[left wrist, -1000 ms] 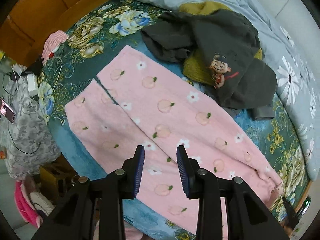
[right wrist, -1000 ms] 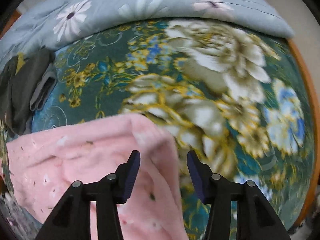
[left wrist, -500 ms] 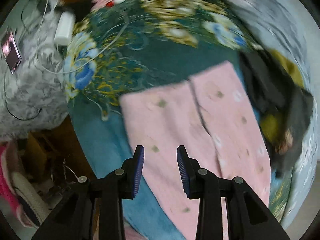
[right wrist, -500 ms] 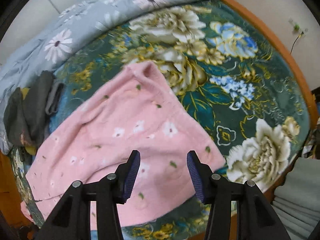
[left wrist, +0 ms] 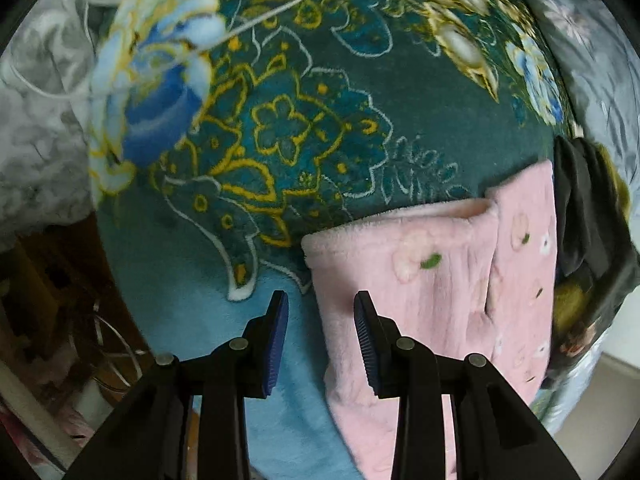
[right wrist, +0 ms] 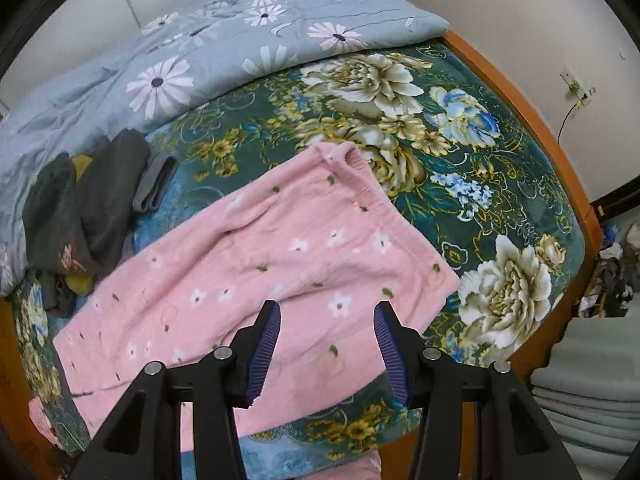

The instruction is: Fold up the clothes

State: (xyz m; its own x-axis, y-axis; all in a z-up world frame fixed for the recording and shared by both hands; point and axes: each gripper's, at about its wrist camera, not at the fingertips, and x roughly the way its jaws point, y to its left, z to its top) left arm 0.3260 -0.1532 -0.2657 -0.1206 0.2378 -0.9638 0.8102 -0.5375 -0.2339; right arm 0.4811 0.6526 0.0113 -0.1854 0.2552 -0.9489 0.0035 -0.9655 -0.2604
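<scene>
I'm over a bed w/ a dark green floral blanket [right wrist: 500,184] — orange wood frame [right wrist: 516,92] at its edge, plain pale wall [right wrist: 520,8] behind, grey-blue daisy quilt [right wrist: 180,64] bunched at the far side.

The left wrist view sits low and close over the leg cuffs of the pink pajama pants [left wrist: 440,280], looking forward past the left gripper [left wrist: 320,340] across the floral blanket [left wrist: 280,120], which fills the upper frame. The right wrist view stands higher and farther back, looking down past the right gripper [right wrist: 326,348] at the pants' waistband end. Both views share the pants, the blanket, and the dark clothes pile [right wrist: 80,208], at the right edge in one, the left in the other.
</scene>
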